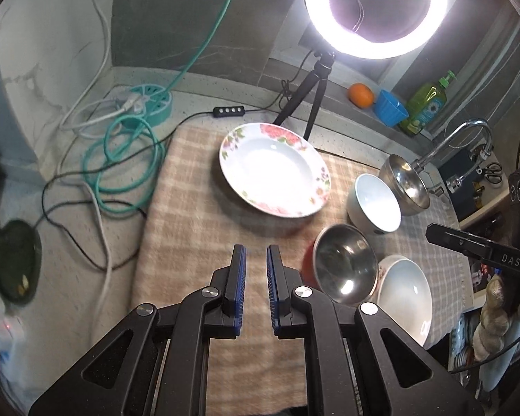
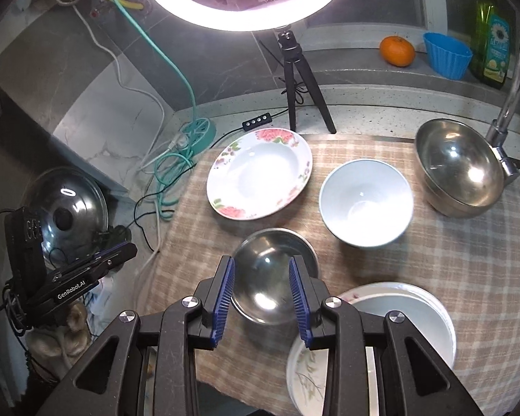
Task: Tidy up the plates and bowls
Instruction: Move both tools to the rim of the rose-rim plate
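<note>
— Grippers first: what do they hold?
— Nothing. Left gripper (image 1: 256,260) hangs over the checked cloth (image 1: 190,242), jaws slightly apart. Right gripper (image 2: 261,277) is spread wide above the small steel bowl (image 2: 274,277), not touching it.
— Farther out?
— White bowl (image 2: 365,201), then floral plate (image 2: 258,173), both on the cloth.
</note>
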Demonstrator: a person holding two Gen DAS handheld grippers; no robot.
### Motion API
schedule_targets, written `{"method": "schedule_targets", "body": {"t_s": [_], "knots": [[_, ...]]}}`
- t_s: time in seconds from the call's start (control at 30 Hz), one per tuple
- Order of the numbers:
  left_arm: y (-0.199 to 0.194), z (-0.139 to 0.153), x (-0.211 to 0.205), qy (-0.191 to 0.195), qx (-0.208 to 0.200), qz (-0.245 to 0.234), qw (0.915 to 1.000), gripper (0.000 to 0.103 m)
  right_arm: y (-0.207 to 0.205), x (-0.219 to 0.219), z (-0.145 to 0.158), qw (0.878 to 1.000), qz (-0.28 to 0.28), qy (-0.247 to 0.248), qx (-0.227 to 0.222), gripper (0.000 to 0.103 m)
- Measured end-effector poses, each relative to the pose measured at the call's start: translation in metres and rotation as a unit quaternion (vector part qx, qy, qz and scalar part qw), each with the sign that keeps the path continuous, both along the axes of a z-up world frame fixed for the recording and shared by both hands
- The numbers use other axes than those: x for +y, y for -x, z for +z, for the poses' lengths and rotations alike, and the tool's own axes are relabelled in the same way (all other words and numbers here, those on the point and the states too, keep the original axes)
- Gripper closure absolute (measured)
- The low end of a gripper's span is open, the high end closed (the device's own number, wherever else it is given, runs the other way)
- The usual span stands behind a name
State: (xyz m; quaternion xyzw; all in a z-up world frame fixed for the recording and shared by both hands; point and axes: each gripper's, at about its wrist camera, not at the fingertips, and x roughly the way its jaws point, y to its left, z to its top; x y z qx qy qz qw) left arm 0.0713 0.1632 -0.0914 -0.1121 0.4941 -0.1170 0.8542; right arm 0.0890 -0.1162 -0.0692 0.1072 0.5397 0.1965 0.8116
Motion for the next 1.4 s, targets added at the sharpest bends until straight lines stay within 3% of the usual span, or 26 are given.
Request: {"method": "schedule_targets", "body": {"t_s": [0.47, 0.63, 0.9, 1.4], "knots": [[-0.095, -0.029, 0.025, 0.024, 0.046, -0.054, 0.9972, 0.093, -0.074, 0.029, -0.034, 0.996, -0.059, -0.034, 0.05, 0.074], [-0.125, -0.045, 0.025, 0.031, 0.063, -0.068, 0.9952, 0.093, -0.1, 0.029, -0.048, 0.996, -0.074, -0.013, 0.053, 0.074], [-0.155, -0.067, 0.021, 0.044, 0.088, -0.08, 0.9919, 0.093, -0.127, 0.02, -0.08, 0.991, -0.106, -0.005, 0.078, 0.074], [-0.18, -0.087, 0.021, 0.062, 0.115, -0.08, 0.9882, 0.092, -0.172, 0.021, -0.113, 0.99, -0.093, 0.021, 0.1, 0.077]]}}
